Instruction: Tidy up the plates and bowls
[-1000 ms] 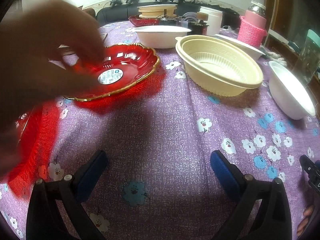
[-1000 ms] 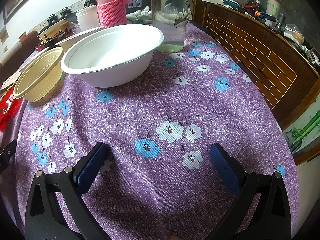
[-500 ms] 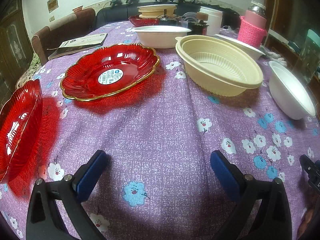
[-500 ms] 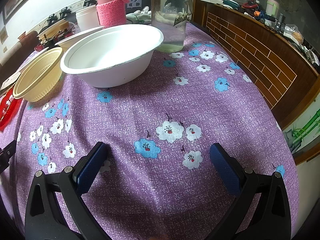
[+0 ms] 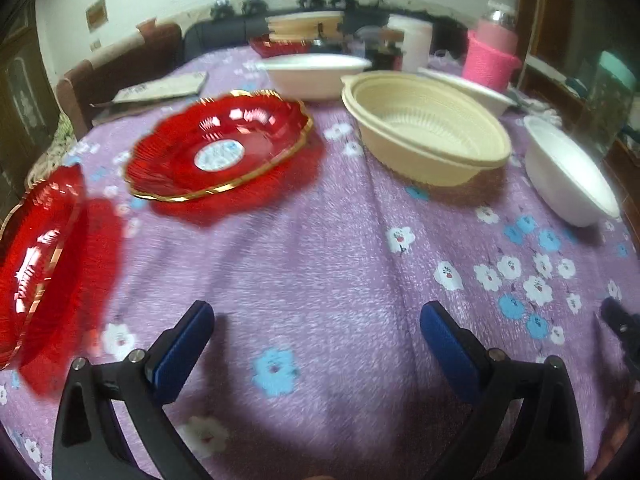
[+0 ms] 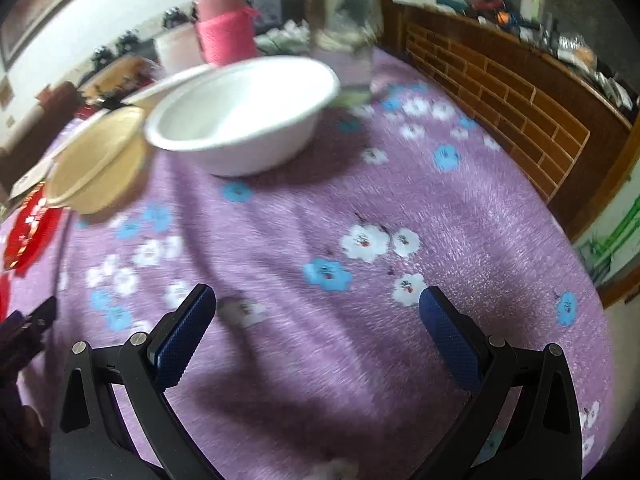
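Note:
In the left wrist view a red gold-rimmed plate lies ahead to the left, a second red plate at the far left edge, a cream bowl ahead to the right and a white bowl at the right. My left gripper is open and empty above the purple flowered cloth. In the right wrist view the white bowl and cream bowl stand ahead. My right gripper is open and empty over the cloth.
Further white bowls, stacked dishes, a white cup and a pink-sleeved bottle stand at the back. A booklet lies far left. A glass jar stands behind the white bowl; a wooden counter lies to the right.
A blurred hand that covered the left of the left wrist view has gone. Both views now show motion blur and have shifted slightly; both grippers stay open.

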### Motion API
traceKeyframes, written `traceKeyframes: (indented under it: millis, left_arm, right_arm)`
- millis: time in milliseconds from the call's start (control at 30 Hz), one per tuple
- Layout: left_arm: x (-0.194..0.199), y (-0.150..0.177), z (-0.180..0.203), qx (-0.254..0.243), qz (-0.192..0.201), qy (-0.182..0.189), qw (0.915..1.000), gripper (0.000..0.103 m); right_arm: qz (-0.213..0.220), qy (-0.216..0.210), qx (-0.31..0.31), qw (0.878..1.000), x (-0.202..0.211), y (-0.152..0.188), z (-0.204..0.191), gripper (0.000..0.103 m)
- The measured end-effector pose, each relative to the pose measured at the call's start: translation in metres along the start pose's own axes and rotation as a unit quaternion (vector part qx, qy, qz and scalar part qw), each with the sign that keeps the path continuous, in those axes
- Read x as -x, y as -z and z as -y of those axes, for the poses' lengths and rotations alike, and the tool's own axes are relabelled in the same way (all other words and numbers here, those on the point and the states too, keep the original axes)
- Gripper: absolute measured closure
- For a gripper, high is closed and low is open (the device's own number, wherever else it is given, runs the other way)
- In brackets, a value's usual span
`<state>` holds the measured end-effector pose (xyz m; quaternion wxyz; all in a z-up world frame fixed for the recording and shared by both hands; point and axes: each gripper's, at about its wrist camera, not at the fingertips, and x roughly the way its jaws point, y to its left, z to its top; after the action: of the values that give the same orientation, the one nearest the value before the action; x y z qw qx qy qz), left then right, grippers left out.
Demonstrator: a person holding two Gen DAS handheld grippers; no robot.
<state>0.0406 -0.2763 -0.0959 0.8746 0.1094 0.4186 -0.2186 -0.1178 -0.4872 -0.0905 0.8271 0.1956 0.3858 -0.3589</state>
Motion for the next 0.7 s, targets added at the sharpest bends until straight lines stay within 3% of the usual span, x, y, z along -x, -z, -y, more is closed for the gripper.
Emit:
traceKeyframes:
  millis: [200, 367, 467, 567, 700]
  left_arm:
    - [0.055, 0.007, -0.029, 0.009, 0.061, -0.016, 0.9979, 0.001]
    - [0.096, 0.019, -0.078, 0.026, 0.075, -0.048, 0.9957, 0.001]
    - [0.111, 0.030, -0.125, 0.044, 0.064, -0.086, 0.9933, 0.000]
    - [0.124, 0.040, -0.187, 0.082, 0.056, -0.139, 0.9853, 0.000]
    - [0.132, 0.045, -0.273, 0.149, 0.044, -0.211, 0.9651, 0.000]
  right_arm:
    - [0.095, -0.028, 0.062, 0.993, 0.059, 0.005, -0.036, 0.000]
    - [0.113, -0.090, 0.117, 0.982, 0.090, 0.015, -0.091, 0.000]
    - [0.112, -0.130, 0.147, 0.974, 0.103, 0.023, -0.131, 0.000]
    - [0.097, -0.185, 0.180, 0.961, 0.110, 0.032, -0.180, 0.000]
    - [0.069, -0.251, 0.200, 0.945, 0.116, 0.046, -0.242, 0.000]
